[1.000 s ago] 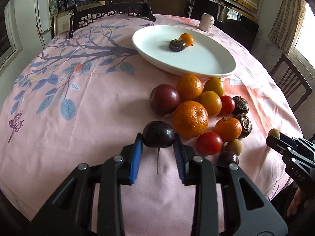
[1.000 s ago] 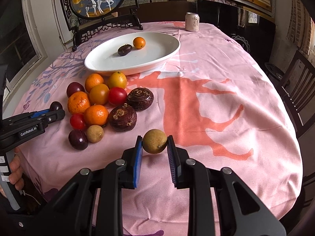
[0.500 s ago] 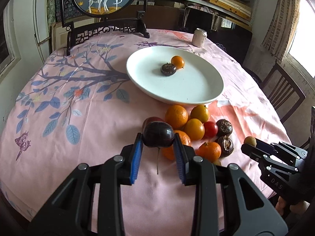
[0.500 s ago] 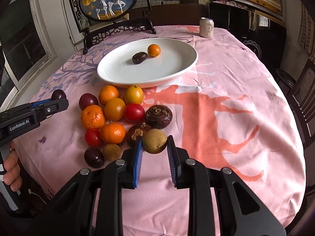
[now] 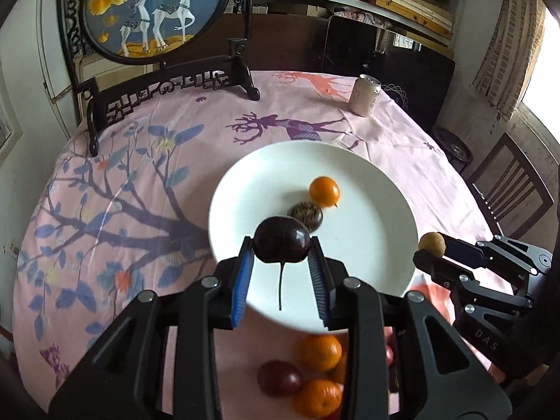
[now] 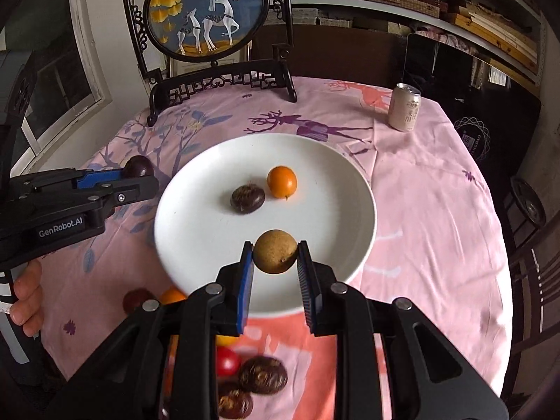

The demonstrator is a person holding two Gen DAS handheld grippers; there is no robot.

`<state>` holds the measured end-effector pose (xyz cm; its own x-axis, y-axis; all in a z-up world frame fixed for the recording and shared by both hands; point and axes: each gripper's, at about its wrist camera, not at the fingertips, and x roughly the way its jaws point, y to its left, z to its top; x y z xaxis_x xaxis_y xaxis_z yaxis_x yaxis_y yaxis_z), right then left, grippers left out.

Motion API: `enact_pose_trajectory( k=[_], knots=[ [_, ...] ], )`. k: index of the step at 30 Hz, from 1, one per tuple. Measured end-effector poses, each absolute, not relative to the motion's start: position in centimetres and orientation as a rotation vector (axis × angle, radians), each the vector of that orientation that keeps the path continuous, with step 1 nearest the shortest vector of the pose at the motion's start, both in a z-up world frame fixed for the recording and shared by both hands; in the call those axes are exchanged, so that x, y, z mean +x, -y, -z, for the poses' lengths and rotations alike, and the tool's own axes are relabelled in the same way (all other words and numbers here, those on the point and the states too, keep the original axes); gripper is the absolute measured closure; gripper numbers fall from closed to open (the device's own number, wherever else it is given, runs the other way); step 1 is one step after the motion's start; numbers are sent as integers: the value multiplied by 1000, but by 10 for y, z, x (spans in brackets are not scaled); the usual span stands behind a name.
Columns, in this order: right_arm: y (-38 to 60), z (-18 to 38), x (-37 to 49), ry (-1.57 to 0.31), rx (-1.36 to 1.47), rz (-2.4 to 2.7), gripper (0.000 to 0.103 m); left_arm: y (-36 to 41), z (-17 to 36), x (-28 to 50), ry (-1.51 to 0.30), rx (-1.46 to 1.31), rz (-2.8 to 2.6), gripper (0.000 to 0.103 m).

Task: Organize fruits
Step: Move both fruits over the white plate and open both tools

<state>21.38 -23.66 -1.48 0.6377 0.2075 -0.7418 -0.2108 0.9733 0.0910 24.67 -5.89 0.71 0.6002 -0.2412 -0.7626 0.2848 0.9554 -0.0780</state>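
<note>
My left gripper (image 5: 281, 257) is shut on a dark purple plum (image 5: 282, 240) and holds it above the near left part of the white plate (image 5: 378, 266). My right gripper (image 6: 275, 257) is shut on a small brown round fruit (image 6: 275, 251) above the plate's near edge (image 6: 196, 231). On the plate lie a small orange fruit (image 6: 282, 181) and a dark wrinkled fruit (image 6: 247, 199). The right gripper shows in the left wrist view (image 5: 431, 250), the left gripper in the right wrist view (image 6: 140, 178).
Several oranges, tomatoes and dark fruits (image 5: 316, 378) lie on the pink tablecloth (image 5: 105, 231) below the grippers, also in the right wrist view (image 6: 259, 374). A drink can (image 6: 405, 106) and a framed deer screen (image 6: 206, 17) stand at the far side. A chair (image 5: 507, 182) is at the right.
Both grippers have moved forward and up, from over the fruit pile to over the plate, each still holding its fruit.
</note>
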Motion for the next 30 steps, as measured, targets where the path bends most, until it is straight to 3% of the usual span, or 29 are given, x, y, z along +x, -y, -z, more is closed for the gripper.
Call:
enact_pose_trajectory(
  k=[7, 14, 15, 16, 18, 20, 25, 30],
  knots=[
    [234, 55, 302, -966, -27, -230, 78, 82, 26, 332, -962, 54, 317, 71],
    [244, 78, 334, -1005, -27, -204, 78, 95, 56, 368, -1035, 60, 309, 71],
    [245, 78, 335, -1001, -23, -202, 78, 96, 57, 369, -1033, 63, 310, 64],
    [246, 78, 336, -998, -20, -202, 74, 97, 56, 370, -1031, 66, 309, 47],
    [247, 73, 333, -996, -27, -192, 71, 95, 47, 367, -1013, 58, 305, 32],
    [248, 61, 323, -973, -42, -181, 46, 89, 32, 356, -987, 52, 313, 31],
    [249, 23, 263, -881, -64, -178, 46, 60, -5, 292, -903, 10, 302, 17],
    [243, 19, 175, -856, 24, -193, 42, 38, -6, 195, -844, 9, 281, 13]
  ],
)
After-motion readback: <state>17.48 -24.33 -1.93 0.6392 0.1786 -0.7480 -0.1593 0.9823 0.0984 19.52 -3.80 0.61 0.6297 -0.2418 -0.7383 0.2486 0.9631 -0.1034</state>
